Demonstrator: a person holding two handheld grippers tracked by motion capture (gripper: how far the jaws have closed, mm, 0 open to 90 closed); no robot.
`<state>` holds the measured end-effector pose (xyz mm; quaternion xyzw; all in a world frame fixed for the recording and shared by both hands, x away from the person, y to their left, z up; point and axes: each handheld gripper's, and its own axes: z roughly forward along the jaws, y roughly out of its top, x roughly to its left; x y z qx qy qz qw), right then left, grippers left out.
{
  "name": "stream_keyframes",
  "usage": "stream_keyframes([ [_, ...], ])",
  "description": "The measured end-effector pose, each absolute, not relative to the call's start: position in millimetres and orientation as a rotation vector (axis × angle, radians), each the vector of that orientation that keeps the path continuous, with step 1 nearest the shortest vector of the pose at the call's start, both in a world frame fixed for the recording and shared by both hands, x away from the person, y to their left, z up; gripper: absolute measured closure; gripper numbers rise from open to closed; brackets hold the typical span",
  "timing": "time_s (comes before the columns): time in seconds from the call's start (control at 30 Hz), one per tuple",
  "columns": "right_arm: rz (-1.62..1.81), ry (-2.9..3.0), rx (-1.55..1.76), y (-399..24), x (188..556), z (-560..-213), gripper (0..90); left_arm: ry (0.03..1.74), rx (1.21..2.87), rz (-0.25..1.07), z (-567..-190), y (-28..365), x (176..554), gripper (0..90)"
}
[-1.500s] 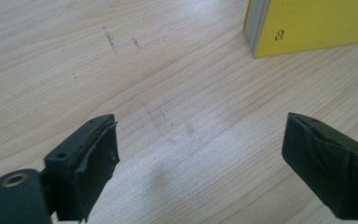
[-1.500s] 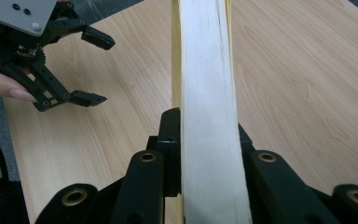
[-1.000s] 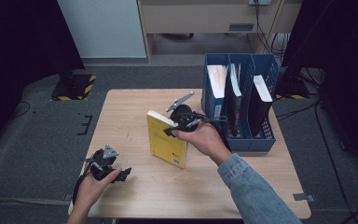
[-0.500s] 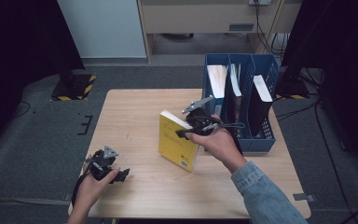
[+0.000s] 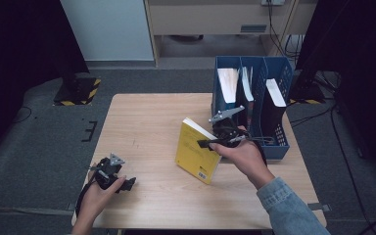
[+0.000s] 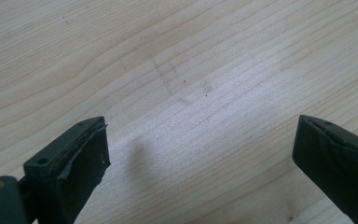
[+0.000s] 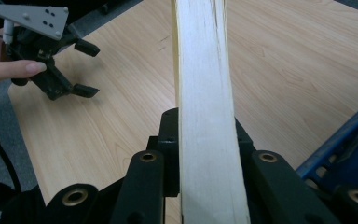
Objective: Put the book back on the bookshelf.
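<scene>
A yellow paperback (image 5: 195, 152) hangs tilted above the middle of the wooden table (image 5: 147, 117). My right gripper (image 5: 209, 143) is shut on its page edge. In the right gripper view the pale page edge of the book (image 7: 203, 84) runs up between the two black jaws of my right gripper (image 7: 206, 156), which press on both covers. The book is just left of the blue file rack (image 5: 275, 147). My left gripper (image 5: 127, 182) lies at the table's front left in a hand, jaws open. In its own view my left gripper (image 6: 200, 154) has only bare wood between its jaws.
The blue file rack has several slots holding white papers (image 5: 227, 81) and a dark binder (image 5: 274, 105); its corner (image 7: 349, 140) is close at the right. My left gripper (image 7: 86, 68) shows beyond the book. Dark floor surrounds the table.
My right hand has carried the yellow book to the right, closer to the blue rack. The left hand and its gripper have stayed where they were.
</scene>
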<state>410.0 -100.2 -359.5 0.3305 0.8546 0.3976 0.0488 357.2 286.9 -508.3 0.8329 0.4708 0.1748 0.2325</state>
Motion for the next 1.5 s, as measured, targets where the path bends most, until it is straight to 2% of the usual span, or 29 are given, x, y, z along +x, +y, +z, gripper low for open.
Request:
stream_keyframes([
  [0.7, 1.242, 2.549, 1.113, -145.0, 400.8, -363.2, 74.2, 1.328, 2.309, 0.448, -514.5, 284.3, 358.1, 3.2],
  [1.5, 1.235, 2.512, 1.154, -177.0, 389.9, -353.5, 74.1, 1.329, 2.315, 0.422, -516.7, 283.5, 358.0, 3.3],
])
